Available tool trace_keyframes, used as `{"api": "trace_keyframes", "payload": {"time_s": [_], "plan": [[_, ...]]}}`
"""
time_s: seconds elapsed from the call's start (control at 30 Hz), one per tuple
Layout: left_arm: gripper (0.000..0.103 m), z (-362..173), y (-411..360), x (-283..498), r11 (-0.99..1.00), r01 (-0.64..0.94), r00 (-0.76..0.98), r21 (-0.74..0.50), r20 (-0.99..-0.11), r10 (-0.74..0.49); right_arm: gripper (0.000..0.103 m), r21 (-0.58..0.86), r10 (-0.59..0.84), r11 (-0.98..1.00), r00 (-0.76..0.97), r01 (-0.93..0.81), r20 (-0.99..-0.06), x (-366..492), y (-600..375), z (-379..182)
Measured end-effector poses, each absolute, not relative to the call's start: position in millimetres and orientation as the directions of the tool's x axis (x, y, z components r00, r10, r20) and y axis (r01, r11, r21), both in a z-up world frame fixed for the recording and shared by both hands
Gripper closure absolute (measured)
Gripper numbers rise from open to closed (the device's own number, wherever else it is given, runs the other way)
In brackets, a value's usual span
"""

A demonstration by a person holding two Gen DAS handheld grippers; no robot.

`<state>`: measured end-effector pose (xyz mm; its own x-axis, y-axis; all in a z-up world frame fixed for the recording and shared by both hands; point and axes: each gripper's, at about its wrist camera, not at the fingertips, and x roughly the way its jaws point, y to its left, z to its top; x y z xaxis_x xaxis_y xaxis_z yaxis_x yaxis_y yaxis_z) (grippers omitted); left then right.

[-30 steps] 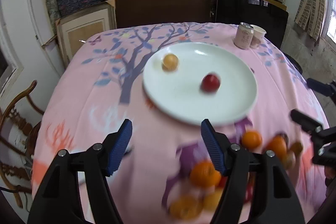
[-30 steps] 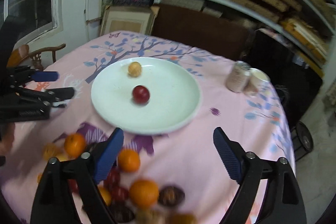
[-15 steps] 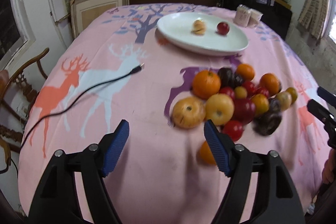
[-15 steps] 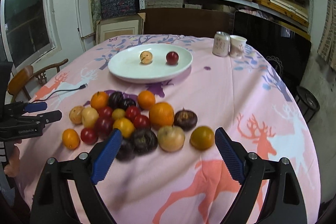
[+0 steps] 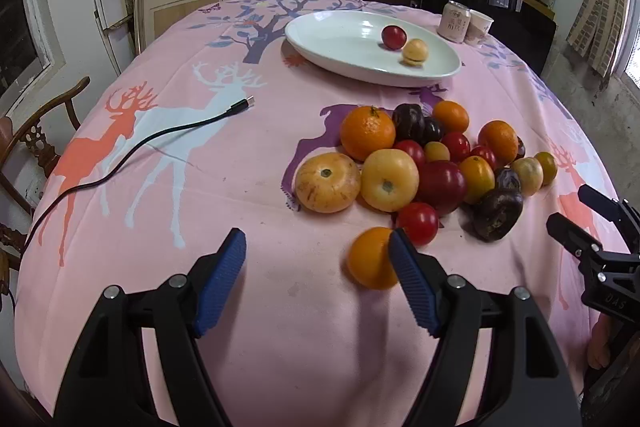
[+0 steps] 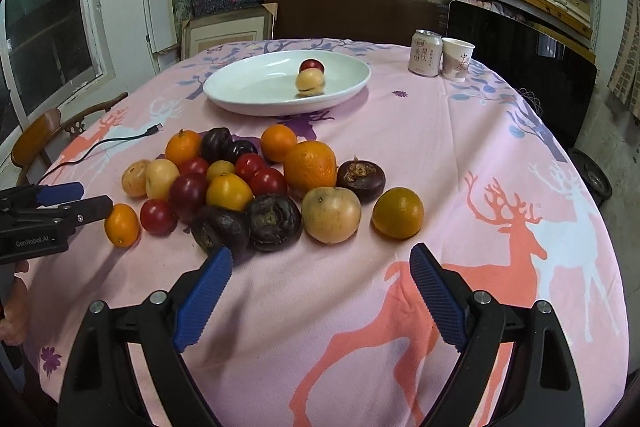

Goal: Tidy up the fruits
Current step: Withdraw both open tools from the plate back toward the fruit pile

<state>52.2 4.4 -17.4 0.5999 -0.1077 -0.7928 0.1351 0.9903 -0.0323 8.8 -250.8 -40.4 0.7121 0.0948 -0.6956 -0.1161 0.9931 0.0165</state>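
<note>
Right wrist: bare tablecloth point(image 6: 500, 155) beside fruits point(image 6: 256, 187)

Matt pink cloth with printed deer and trees over the table point(image 6: 460, 155), lightly creased; glossy white glazed plate point(image 5: 332, 43) catching highlights. Smooth, shiny skins on the red fruits point(image 6: 188, 189) and oranges point(image 6: 310, 165), wrinkled dull skins on the dark purple ones point(image 6: 274, 221). Ribbed blue pads point(image 6: 204, 297) on matt black plastic with metal screws; metal can point(image 6: 426, 53), paper cup point(image 6: 458, 59).
</note>
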Motion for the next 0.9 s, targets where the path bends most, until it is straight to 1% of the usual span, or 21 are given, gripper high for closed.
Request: {"api": "trace_keyframes", "payload": {"time_s": [0.37,0.57,0.6,0.67,0.9], "plan": [[0.031,-23,-14,48,0.985,0.171,0.593,-0.013,-0.797,-0.113,0.01,0.083,0.131,0.991,0.702,-0.102,-0.7,12,-260,-42],[0.031,-27,-19,45,0.986,0.165,0.606,0.011,-0.79,-0.093,0.01,0.081,0.116,0.993,0.699,-0.083,-0.706,14,-262,-43],[0.033,-28,-19,45,0.986,0.164,0.61,0.011,-0.787,-0.093,0.01,0.074,0.106,0.994,0.698,-0.076,-0.708,14,-261,-44],[0.043,-29,-21,46,0.985,0.172,0.606,0.011,-0.79,-0.096,0.01,0.072,0.1,0.995,0.698,-0.07,-0.709,14,-262,-44],[0.047,-33,-25,46,0.982,0.185,0.598,0.024,-0.796,-0.093,0.01,0.125,0.121,0.991,0.688,-0.044,-0.716,18,-273,-47]]}}
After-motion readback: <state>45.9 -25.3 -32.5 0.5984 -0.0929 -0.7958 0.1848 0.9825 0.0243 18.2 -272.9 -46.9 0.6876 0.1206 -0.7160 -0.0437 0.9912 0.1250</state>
